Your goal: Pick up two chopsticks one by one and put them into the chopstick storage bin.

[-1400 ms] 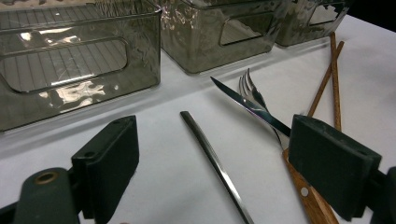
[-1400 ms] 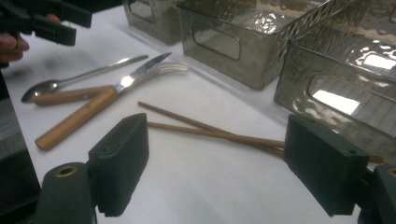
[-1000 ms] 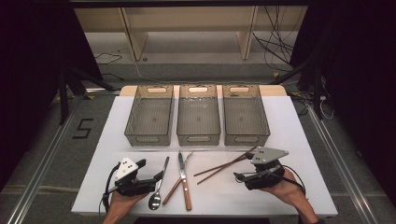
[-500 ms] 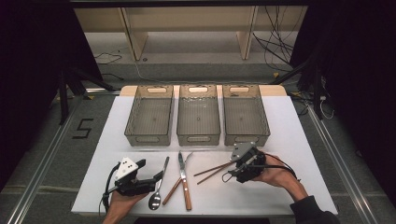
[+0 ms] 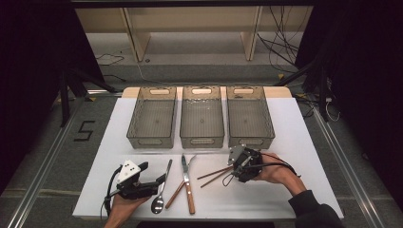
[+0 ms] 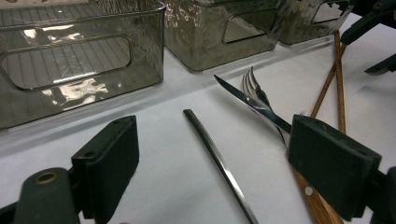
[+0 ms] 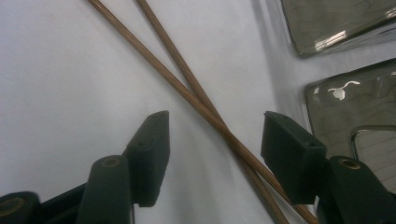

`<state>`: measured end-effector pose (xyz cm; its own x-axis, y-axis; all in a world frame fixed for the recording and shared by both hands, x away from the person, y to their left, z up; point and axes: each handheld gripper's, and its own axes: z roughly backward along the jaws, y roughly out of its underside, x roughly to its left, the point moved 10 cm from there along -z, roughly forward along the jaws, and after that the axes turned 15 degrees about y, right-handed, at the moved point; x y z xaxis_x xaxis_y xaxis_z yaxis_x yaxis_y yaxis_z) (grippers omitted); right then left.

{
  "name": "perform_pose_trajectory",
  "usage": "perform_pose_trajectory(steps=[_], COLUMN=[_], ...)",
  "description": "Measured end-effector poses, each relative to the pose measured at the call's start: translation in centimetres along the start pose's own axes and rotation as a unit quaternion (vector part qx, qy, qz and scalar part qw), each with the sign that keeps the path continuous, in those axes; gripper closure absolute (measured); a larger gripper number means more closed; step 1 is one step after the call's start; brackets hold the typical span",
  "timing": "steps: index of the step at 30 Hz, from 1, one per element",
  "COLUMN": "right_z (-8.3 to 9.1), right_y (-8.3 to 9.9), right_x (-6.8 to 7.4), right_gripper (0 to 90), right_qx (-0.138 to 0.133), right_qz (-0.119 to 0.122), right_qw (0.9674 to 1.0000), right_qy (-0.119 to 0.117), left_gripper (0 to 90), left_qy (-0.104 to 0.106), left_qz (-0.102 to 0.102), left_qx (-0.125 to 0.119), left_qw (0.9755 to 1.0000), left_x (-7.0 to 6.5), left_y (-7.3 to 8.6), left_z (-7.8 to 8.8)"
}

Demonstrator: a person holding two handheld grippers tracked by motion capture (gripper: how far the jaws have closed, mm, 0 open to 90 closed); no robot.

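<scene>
- Resting at the lower left of the white table (image 5: 304,142), the left gripper (image 5: 159,183) lies in the person's left hand in the same place as a second ago; its jaws stand wide apart and hold nothing.
- Between those jaws, in the left gripper view, lies the thin handle of the spoon (image 6: 219,161), untouched; its bowl is near the table's front edge in the high view.
- Just to the right lie the knife (image 5: 187,183) with its wooden handle and the fork (image 5: 183,178), crossed over each other.
- Next come the two chopsticks (image 5: 215,174), the things now in hand; they lie crossed on the table in front of the middle bin (image 5: 202,118).
- The right gripper (image 5: 234,171) has moved leftward from the right side of the table and is now over the right ends of the chopsticks.
- Its jaws have just been closing and stand about half open; in the right gripper view the chopsticks (image 7: 205,109) pass between the pads (image 7: 152,154), which do not press on them yet.
- I judge that the pick-up is about to happen: the jaws need only to close further on both sticks where they cross.
</scene>
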<state>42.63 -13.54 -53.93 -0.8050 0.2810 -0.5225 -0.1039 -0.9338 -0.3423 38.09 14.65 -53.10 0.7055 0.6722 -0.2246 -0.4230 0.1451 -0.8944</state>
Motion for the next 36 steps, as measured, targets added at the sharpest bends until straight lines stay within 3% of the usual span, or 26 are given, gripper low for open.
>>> perform_pose_trajectory(steps=[17, 25, 36], right_z=[-1.8, -2.0, -1.8], right_y=[0.4, 0.5, 0.4], right_x=[0.0, -0.3, 0.0], right_gripper=[52.5, 60.1, 71.4], right_qx=[0.031, 0.038, 0.037], right_qz=[0.030, 0.042, 0.080], right_qw=[0.9981, 0.9973, 0.9954], right_qy=[-0.043, -0.045, -0.037], left_gripper=[16.1, 16.2, 16.2], left_qy=[0.001, 0.001, 0.001], left_qz=[0.000, 0.000, -0.001], left_qx=[0.000, 0.001, 0.002], left_qw=[1.0000, 1.0000, 1.0000], left_x=[0.0, 0.0, 0.0], left_y=[0.0, 0.0, 0.1], left_z=[-0.1, -0.1, -0.1])
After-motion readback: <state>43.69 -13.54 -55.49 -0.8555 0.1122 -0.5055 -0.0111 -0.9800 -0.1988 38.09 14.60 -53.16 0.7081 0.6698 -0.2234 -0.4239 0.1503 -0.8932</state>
